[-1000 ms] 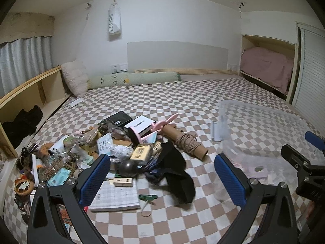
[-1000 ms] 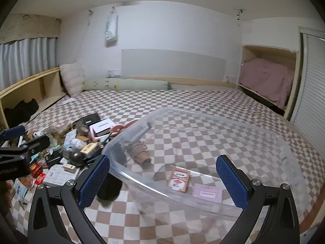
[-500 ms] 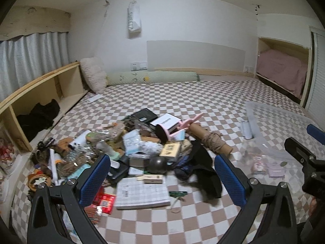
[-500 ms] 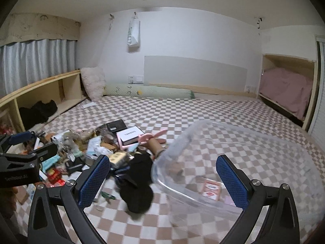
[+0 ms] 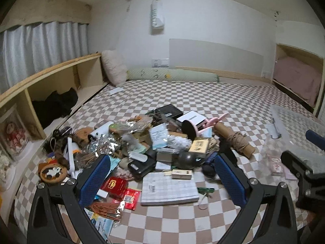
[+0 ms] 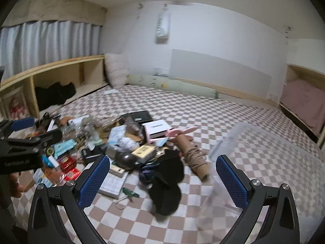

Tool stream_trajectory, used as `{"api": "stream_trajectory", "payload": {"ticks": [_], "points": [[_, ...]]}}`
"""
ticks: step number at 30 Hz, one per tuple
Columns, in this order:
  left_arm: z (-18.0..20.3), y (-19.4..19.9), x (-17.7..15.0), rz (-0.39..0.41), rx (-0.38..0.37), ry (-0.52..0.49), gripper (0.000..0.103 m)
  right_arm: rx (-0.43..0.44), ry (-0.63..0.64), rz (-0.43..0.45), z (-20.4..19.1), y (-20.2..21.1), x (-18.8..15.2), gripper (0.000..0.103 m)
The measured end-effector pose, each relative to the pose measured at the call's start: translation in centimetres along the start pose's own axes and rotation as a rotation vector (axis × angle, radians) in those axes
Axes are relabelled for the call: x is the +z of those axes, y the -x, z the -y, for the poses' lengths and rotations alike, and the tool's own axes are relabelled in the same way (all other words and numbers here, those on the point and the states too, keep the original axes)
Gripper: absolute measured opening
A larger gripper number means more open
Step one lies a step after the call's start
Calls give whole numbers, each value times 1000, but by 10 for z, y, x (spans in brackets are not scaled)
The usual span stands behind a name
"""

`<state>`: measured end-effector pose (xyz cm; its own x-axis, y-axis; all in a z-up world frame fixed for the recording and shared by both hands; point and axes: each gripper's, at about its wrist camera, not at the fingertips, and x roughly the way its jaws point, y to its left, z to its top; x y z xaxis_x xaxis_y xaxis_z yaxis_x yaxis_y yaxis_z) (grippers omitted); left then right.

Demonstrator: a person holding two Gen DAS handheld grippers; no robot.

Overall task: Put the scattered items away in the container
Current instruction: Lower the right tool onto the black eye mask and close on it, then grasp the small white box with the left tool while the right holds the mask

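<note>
Across the checkered bed (image 5: 203, 93) the job has barely started: a big heap (image 5: 142, 146) of clutter sits mid-mattress, left of the clear bin (image 6: 274, 158), which rests at the right side of the bed, just beside the heap's edge. Through the bin's wall in the left view, two or three small flat packets (image 5: 276, 165) show on its floor, so by my read only a first few pieces are in and nearly everything is left to move. Biggest pieces in the heap: a black cloth (image 6: 166, 183) draped off the front, a checked notepad (image 5: 168, 189) lying flat at the near edge, a cardboard tube (image 5: 233, 140) wound with brown cord pointing toward the bin, a white box (image 6: 155, 129) and a black case (image 5: 168, 110) at the back. Smaller bits next: a dark ball (image 5: 186, 159), a tan carton (image 5: 200, 145), red packets (image 5: 115, 184), a round panda badge (image 5: 53, 171) at the far left. Left gripper (image 5: 162, 180) hangs over the notepad end of the heap, fingers spread wide, nothing between them. Right gripper (image 6: 162, 180) hovers over the black cloth with the bin rim at its right finger, also spread wide and carrying nothing. Either one looks ready to drop onto the heap for the next pick; the cloth and tube lie closest to the bin.
</note>
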<state>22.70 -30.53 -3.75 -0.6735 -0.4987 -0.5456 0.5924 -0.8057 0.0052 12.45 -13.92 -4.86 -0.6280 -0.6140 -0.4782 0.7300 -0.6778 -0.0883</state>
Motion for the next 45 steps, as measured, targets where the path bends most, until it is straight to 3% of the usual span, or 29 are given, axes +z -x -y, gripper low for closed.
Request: {"api": "stream_trajectory", "payload": {"ticks": [7, 16, 20, 27, 29, 35, 41, 45], "points": [[-13, -34, -22, -96, 1, 72, 103, 4, 117, -70, -30, -33, -32, 103], [-2, -77, -41, -194, -16, 123, 103, -65, 211, -142, -42, -76, -85, 103], [1, -89, -45, -202, -8, 110, 103, -129, 252, -172, -44, -95, -101, 95], [5, -104, -59, -261, -20, 83, 103, -213, 225, -207, -33, -126, -111, 90], [8, -108, -62, -275, -23, 71, 103, -197, 193, -228, -26, -135, -110, 89], [15, -118, -68, -308, -34, 41, 103, -172, 138, -263, -15, -160, -106, 77], [19, -132, -76, -346, -54, 23, 103, -157, 115, -341, -9, -181, -110, 45], [22, -146, -77, -361, -81, 36, 103, -140, 110, -350, -7, -177, -112, 34]]}}
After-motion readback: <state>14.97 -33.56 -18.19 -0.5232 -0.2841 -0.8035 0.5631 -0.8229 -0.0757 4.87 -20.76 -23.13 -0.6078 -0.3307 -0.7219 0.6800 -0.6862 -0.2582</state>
